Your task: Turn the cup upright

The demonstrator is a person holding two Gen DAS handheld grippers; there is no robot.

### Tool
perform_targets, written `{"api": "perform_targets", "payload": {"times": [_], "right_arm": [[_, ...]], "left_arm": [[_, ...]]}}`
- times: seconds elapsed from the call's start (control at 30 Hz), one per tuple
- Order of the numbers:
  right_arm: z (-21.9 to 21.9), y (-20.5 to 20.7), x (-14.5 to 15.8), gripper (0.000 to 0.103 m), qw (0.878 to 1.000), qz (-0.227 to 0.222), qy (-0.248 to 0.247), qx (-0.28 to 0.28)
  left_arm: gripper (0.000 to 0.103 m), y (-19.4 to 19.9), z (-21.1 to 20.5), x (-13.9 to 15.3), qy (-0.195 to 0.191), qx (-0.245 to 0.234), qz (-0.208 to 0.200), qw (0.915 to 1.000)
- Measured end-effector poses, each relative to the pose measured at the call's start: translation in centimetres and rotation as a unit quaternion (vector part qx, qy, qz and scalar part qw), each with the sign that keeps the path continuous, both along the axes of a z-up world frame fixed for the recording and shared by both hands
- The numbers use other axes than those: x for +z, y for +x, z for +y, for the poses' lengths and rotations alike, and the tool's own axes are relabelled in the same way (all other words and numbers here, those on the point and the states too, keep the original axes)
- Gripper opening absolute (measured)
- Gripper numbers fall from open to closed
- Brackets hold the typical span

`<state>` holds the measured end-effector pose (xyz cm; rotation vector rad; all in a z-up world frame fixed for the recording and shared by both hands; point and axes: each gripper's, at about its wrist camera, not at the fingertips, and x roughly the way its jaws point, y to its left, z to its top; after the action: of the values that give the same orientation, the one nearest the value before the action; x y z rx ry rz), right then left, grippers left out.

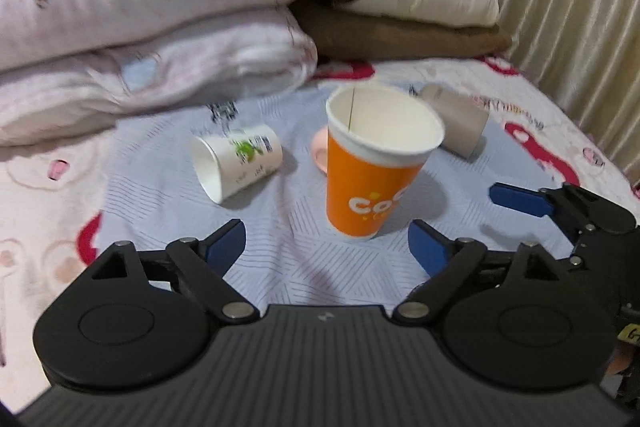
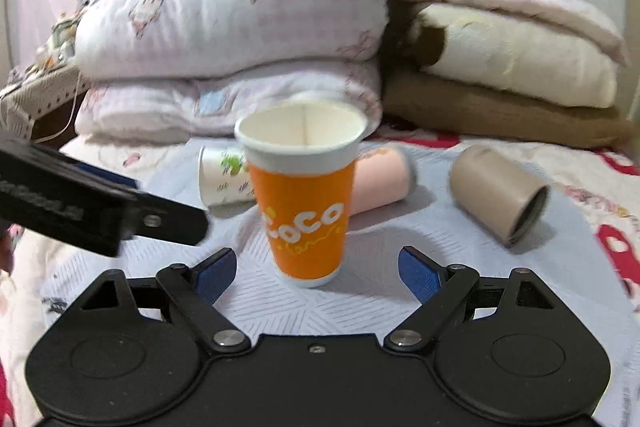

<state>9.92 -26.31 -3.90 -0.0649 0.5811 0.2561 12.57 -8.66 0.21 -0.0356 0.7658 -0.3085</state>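
Note:
An orange paper cup (image 1: 372, 171) with white lettering stands upright, mouth up, on the pale blue cloth (image 1: 280, 259); it also shows in the right wrist view (image 2: 306, 195). My left gripper (image 1: 326, 247) is open and empty, just short of the cup's base. My right gripper (image 2: 316, 273) is open and empty, fingers either side of the cup's base without touching it. The right gripper also shows in the left wrist view (image 1: 532, 203), the left gripper's body in the right wrist view (image 2: 92, 207).
A white cup with green print (image 1: 236, 163) (image 2: 224, 175), a pink cup (image 2: 380, 179) (image 1: 319, 153) and a beige cup (image 1: 456, 127) (image 2: 500, 195) lie on their sides behind the orange one. Folded quilts (image 1: 152, 27) (image 2: 240, 39) are stacked at the back. A curtain (image 1: 580, 7) hangs at right.

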Motion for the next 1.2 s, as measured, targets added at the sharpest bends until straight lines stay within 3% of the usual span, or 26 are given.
{"api": "perform_targets", "payload": {"times": [0.2, 0.27, 0.5, 0.77, 1.2], "right_arm": [[-0.2, -2.9, 4.5, 0.091, 0.999, -0.027, -0.031, -0.004], [-0.4, -3.9, 5.8, 0.091, 0.999, -0.026, -0.035, -0.01], [-0.8, -6.6, 9.3, 0.091, 1.0, -0.022, -0.012, -0.017], [-0.8, -8.9, 10.4, 0.091, 0.999, -0.024, -0.01, -0.018], [-1.5, -11.0, 9.7, 0.092, 0.999, -0.027, -0.012, -0.032]], "left_arm": [[0.093, -3.2, 0.5, 3.8, 0.021, 0.03, -0.015, 0.9992], [0.094, -4.2, 0.7, 4.6, 0.012, 0.03, -0.011, 0.9994], [0.096, -7.7, 1.6, 6.6, 0.007, 0.062, -0.017, 0.9979], [0.098, -10.3, 2.4, 6.9, 0.033, 0.101, -0.018, 0.9941], [0.099, -12.0, 2.5, 5.9, 0.058, 0.117, -0.016, 0.9913]]}}
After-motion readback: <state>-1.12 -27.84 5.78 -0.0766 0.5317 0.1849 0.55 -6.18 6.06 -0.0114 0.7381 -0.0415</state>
